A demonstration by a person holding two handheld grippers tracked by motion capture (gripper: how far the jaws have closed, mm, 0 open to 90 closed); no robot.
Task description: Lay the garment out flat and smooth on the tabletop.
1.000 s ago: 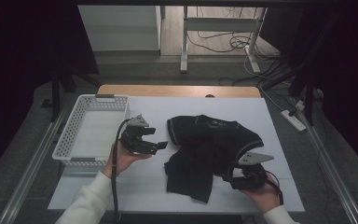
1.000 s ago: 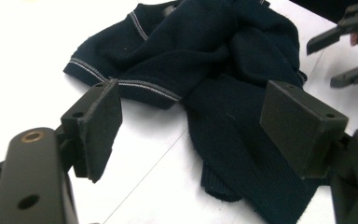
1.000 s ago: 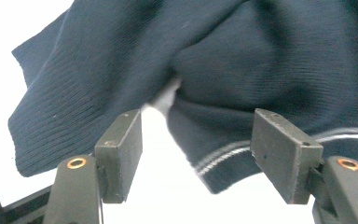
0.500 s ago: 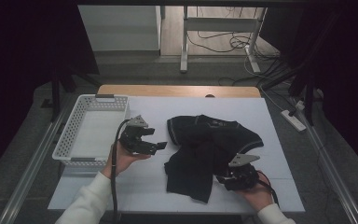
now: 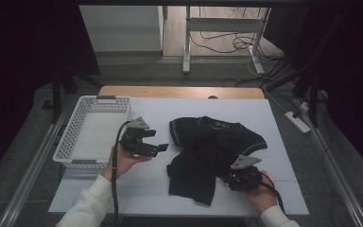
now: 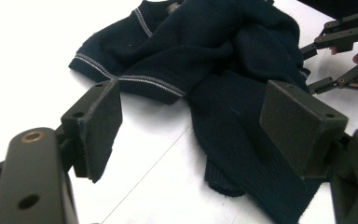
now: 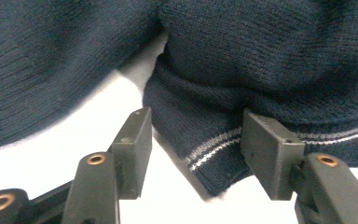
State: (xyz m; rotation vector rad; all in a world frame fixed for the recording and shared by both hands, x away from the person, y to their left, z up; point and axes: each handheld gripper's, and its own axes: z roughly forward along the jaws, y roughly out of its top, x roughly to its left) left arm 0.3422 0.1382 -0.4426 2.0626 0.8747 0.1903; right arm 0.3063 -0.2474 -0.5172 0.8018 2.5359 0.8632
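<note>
The dark knit sweater (image 5: 212, 151) lies crumpled on the table (image 5: 283, 118). Its striped cuff (image 7: 214, 149) sits between the jaws of the right hand-held gripper (image 7: 196, 154), which have just been closing but aren't pinching yet. They may catch only the hem's corner, so the knit could slip free on lifting. The left hand-held gripper (image 6: 200, 135) hovers wide open and empty just short of the sweater.

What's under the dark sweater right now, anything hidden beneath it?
Around the dark sweater lies the white table cover, which also shows through a gap between folds in the right gripper view. What the crumpled folds cover cannot be seen. The right claw straddles the striped hem, its jaws just closing.
</note>
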